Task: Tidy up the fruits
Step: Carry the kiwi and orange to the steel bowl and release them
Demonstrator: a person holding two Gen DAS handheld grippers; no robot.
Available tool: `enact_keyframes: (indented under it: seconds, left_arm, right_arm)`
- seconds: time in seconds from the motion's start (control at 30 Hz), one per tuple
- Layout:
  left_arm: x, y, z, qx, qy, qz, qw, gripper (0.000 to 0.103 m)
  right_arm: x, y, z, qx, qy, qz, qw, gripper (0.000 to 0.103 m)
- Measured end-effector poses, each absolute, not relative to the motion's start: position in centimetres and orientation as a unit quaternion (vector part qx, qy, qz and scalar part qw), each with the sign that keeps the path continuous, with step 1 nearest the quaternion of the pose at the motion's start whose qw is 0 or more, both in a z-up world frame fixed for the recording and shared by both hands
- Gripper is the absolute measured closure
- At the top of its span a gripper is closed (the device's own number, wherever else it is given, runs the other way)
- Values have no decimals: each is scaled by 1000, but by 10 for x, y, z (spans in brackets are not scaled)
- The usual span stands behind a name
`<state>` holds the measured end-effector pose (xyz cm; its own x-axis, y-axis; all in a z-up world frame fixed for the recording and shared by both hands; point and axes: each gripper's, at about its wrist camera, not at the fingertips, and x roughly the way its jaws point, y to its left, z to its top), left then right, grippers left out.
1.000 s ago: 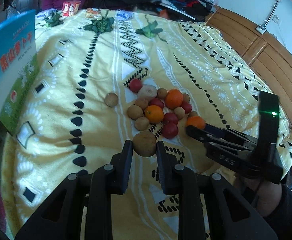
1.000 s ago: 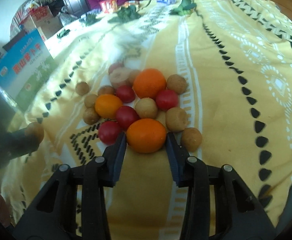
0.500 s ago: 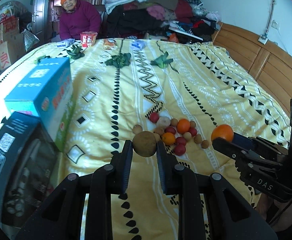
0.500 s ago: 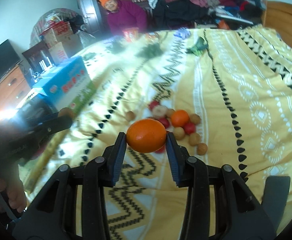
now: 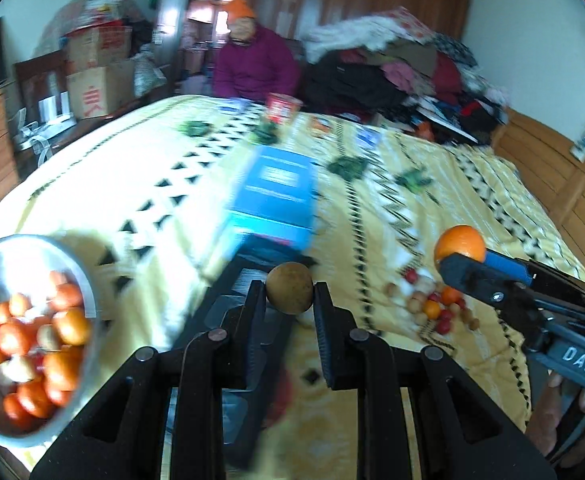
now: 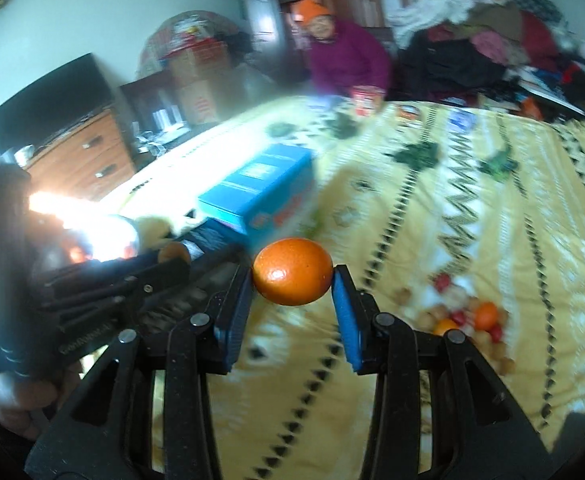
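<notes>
My left gripper (image 5: 289,294) is shut on a round brown fruit (image 5: 289,288) and holds it in the air above the bed. My right gripper (image 6: 292,274) is shut on an orange (image 6: 292,272), also lifted; it shows in the left wrist view (image 5: 459,245) too. A glass bowl (image 5: 88,304) with several oranges and other fruit sits at the lower left. A small pile of red, orange and brown fruit (image 5: 436,306) lies on the yellow patterned bedspread (image 5: 412,220), also in the right wrist view (image 6: 464,316).
A blue box (image 5: 276,200) and a black box (image 5: 248,312) lie on the bed between the bowl and the pile. A person in purple (image 5: 252,64) sits at the far end. Leafy greens and packets lie far back. A wooden dresser (image 6: 80,156) stands left.
Both grippers have risen and swung left with their fruit. The pile has fallen away to the right and the glass bowl has come into view at the left.
</notes>
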<state>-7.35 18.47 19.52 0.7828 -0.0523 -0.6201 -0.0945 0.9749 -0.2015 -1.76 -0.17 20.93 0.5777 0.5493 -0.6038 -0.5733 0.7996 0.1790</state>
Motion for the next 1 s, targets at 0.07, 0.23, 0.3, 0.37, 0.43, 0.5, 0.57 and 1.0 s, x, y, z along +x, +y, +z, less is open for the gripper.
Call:
enact_keyframes:
  seconds: [0.07,0.23,0.3,0.37,0.43,0.5,0.57,1.0]
  left_arm:
    - [-85,227,198,-126,324,52,936,79]
    - [-114,328,198,-166,310,137,926,79]
    - [-125,359,196,-180,303,162,922,79]
    - [-136,390,194,-195,299,185,916,79]
    - [-144,415,186,-211,303,202,907,79]
    - [-152,437,177,-226,309,215,898,79]
    - [-154,452,166,-239,317,223,890,79]
    - [-170,477,134,-262,337,228,876,79]
  right_arm:
    - [-17,32,214,-20,336,347,876,62]
    - [-21,114,219,-36,347,413,842,62]
    - [-24,142,217,-44,355,430,829,62]
    - [-25,170,213,-54,365,444,817,62]
    - [-27,193,209,-63,377,456,804,62]
    - [-33,216,201,-72,388,464,793,62]
    - [-35,237,193,-78,407,474,777,62]
    - [-65,310,166,-120,445,506,729,62]
